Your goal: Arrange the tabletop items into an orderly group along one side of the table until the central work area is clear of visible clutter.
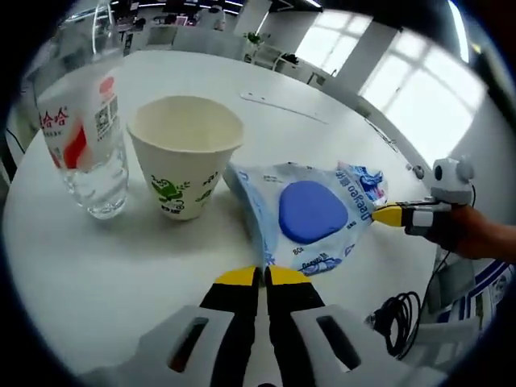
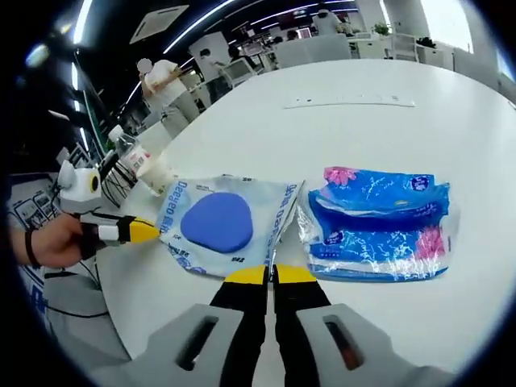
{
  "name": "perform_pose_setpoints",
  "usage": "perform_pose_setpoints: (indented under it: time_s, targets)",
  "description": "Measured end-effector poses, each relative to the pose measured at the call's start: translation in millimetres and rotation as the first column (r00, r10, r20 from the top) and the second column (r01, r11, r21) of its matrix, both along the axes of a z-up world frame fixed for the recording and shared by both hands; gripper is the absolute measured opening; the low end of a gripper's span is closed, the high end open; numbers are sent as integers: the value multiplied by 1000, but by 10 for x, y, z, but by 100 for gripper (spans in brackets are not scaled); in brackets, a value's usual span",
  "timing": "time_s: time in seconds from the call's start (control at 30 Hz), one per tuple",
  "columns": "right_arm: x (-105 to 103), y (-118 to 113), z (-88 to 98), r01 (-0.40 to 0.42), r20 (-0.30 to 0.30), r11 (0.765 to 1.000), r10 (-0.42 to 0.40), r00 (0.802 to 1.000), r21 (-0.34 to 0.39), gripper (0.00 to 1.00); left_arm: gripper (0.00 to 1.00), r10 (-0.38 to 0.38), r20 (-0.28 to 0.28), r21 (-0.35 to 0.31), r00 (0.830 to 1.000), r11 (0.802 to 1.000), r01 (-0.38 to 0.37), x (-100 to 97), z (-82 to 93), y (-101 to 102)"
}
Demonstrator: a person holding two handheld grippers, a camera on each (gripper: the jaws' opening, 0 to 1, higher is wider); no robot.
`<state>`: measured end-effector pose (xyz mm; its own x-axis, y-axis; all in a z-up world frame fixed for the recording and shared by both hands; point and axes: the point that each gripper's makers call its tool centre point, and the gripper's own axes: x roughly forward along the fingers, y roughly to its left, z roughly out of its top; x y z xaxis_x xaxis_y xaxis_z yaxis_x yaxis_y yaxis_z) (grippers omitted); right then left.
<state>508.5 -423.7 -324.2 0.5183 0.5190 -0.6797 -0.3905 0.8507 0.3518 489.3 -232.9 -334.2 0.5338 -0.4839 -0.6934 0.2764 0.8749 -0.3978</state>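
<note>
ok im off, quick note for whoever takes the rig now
Left hand-held gripper: jaws shut at the near edge of the blue-oval pack.
Right hand-held gripper: jaws shut at that pack's opposite edge.
Bottle and cup stand upright side by side, next to the blue-oval pack.
Tissue pack lies flat against the blue-oval pack's other side.
Done: the four items sit in a rough row on the table.
Left: probably set the blue-oval pack flat in line, then release.
</note>
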Motion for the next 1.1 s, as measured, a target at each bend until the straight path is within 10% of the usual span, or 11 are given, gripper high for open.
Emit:
perform_pose_setpoints:
  time_s: [1.1]
  targets:
    - [135,29,-2,-13,-6,1000,13,1000,-15,3,14,135,17,-78,991,988,-133,143,54,115]
